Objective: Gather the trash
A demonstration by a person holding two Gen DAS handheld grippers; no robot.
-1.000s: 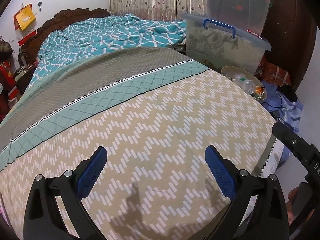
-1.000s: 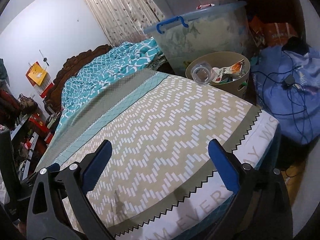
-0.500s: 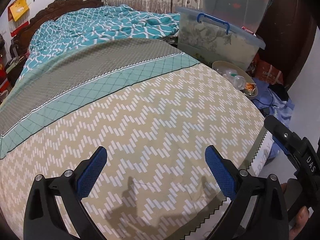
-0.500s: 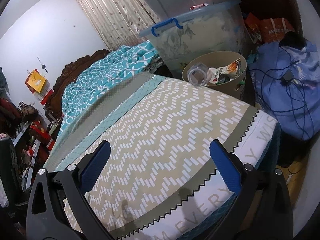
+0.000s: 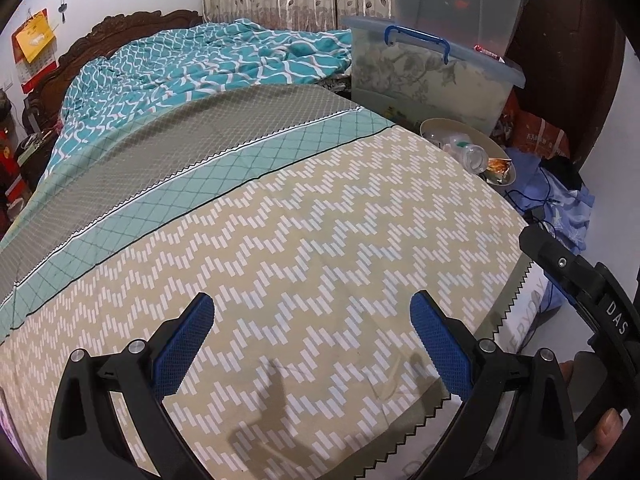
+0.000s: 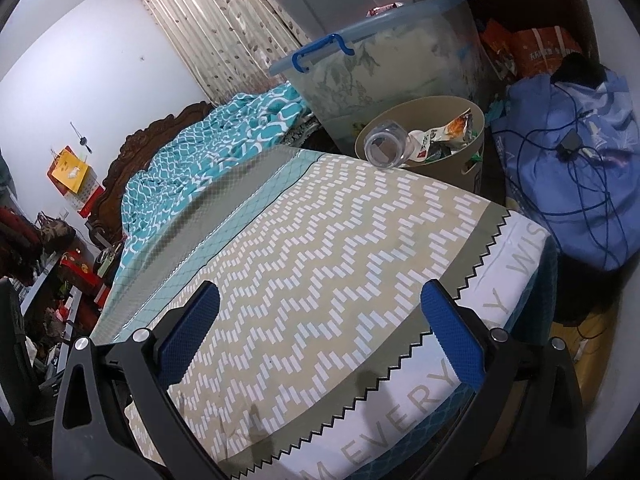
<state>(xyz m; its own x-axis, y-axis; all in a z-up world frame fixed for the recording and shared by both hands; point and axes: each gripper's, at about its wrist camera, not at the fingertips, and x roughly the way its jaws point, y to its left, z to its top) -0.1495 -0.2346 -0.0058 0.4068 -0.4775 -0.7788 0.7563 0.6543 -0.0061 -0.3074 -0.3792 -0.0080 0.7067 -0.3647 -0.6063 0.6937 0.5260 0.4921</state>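
Note:
A tan waste bin point(image 6: 468, 156) stands on the floor beyond the bed's far right side, holding a clear plastic bottle point(image 6: 386, 146) and snack wrappers point(image 6: 444, 136). It also shows in the left wrist view point(image 5: 444, 126) with the bottle point(image 5: 474, 158). My left gripper point(image 5: 312, 316) is open and empty above the zigzag-patterned bed sheet point(image 5: 320, 240). My right gripper point(image 6: 320, 304) is open and empty above the sheet's foot end point(image 6: 320, 248). The right gripper's body point(image 5: 580, 280) shows at the left wrist view's right edge.
Stacked clear storage tubs point(image 6: 380, 64) with a blue handle stand behind the bin. A blue cloth pile with cables point(image 6: 568, 168) lies right of the bed. A rumpled teal blanket point(image 5: 208, 64) lies by the carved headboard point(image 5: 132, 28). Cluttered shelves point(image 6: 48, 272) stand left.
Both grippers have drawn slightly back and tilted; the view of the bed shifted a little. Both stay open and empty.

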